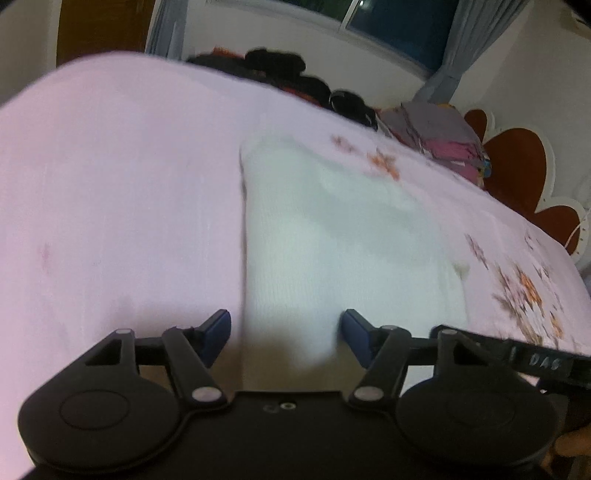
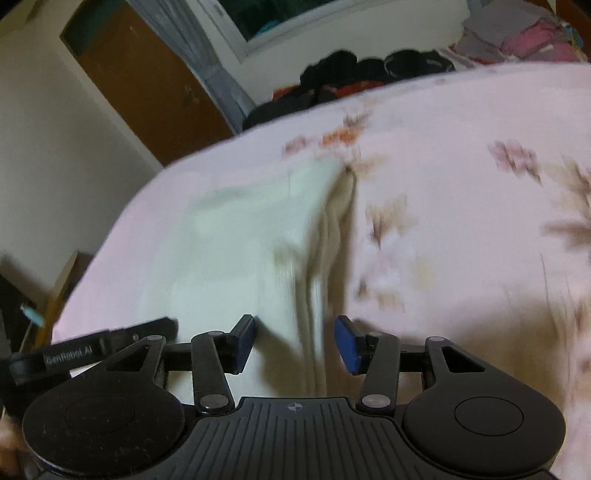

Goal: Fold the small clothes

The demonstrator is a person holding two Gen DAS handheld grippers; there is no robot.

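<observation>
A small white ribbed garment (image 1: pixel 332 236) lies flat on a pink bed sheet (image 1: pixel 110 184). My left gripper (image 1: pixel 286 338) is open, its blue pads apart over the garment's near left edge, holding nothing. In the right wrist view the same white garment (image 2: pixel 236 243) shows with its folded right edge (image 2: pixel 328 251) running between the fingers. My right gripper (image 2: pixel 295 345) is open over that near right edge, holding nothing. Both views are blurred.
The sheet has a flower print (image 1: pixel 528 291) on its right side. Dark clothes (image 1: pixel 288 74) lie at the bed's far edge. A stack of folded clothes (image 1: pixel 439 136) sits at the far right. A brown wardrobe (image 2: pixel 147 85) and window (image 1: pixel 399 29) stand behind.
</observation>
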